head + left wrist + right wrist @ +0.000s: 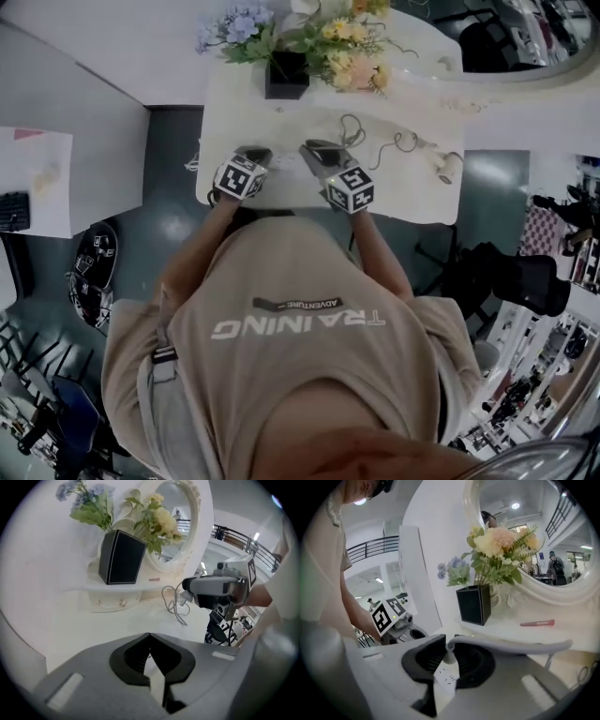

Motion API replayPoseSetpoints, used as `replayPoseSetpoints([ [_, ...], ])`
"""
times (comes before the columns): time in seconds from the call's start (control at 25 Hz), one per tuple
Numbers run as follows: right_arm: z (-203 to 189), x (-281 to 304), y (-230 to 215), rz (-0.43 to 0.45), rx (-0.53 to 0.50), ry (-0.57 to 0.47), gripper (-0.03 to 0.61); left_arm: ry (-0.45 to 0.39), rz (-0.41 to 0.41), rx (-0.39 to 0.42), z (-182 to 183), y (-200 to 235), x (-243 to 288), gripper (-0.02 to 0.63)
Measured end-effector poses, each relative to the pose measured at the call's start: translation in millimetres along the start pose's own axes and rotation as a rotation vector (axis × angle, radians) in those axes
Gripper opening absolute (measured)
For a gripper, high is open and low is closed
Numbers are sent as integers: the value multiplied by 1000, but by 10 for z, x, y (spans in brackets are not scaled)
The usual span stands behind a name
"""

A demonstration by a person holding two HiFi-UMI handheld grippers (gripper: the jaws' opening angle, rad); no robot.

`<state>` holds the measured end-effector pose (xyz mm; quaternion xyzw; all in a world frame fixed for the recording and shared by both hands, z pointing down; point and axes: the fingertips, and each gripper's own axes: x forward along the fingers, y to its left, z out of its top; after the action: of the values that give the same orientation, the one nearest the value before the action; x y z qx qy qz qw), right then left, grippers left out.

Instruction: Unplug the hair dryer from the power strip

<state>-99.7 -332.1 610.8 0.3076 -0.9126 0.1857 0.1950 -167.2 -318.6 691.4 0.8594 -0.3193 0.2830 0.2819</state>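
Observation:
On the white dressing table (412, 192), my right gripper (319, 153) is shut on a white plug (448, 656), directly over the white power strip (446, 679), whose socket slots show below. Whether the pins are out of the socket I cannot tell. The plug's pale cord (511, 644) runs off to the right. In the head view the cord (394, 145) loops toward the hair dryer (450, 167), which lies near the table's right end. My left gripper (251, 157) is shut on the power strip (158, 686), its tips (150, 637) meeting above it.
A black vase (286, 75) of flowers stands at the back of the table on a raised shelf with small drawers (110, 603). An oval mirror (176, 522) stands beside it, and a pink stick (536, 622) lies on the shelf. A dark chair (525, 277) is to the right.

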Motion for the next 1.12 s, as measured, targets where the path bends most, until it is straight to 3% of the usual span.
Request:
replayPoseSetpoints([
  [0.24, 464, -393, -4, 22, -2, -167, 61, -210, -4, -35, 545, -145, -434, 2],
  [0.48, 850, -724, -111, -12, -18, -292, 61, -353, 25, 1, 1034, -250, -830, 2],
  [0.76, 1125, -880, -68, 18, -69, -312, 61, -492, 4, -48, 1299, -211, -1128, 2],
  [0.96, 1173, -906, -8, 28, -94, -315, 63, -556, 16, 50, 1454, -267, -1283, 2],
  [1.12, 1170, -918, -39, 12, -78, -320, 63, -560, 5, 100, 1470, -322, -1304, 2],
])
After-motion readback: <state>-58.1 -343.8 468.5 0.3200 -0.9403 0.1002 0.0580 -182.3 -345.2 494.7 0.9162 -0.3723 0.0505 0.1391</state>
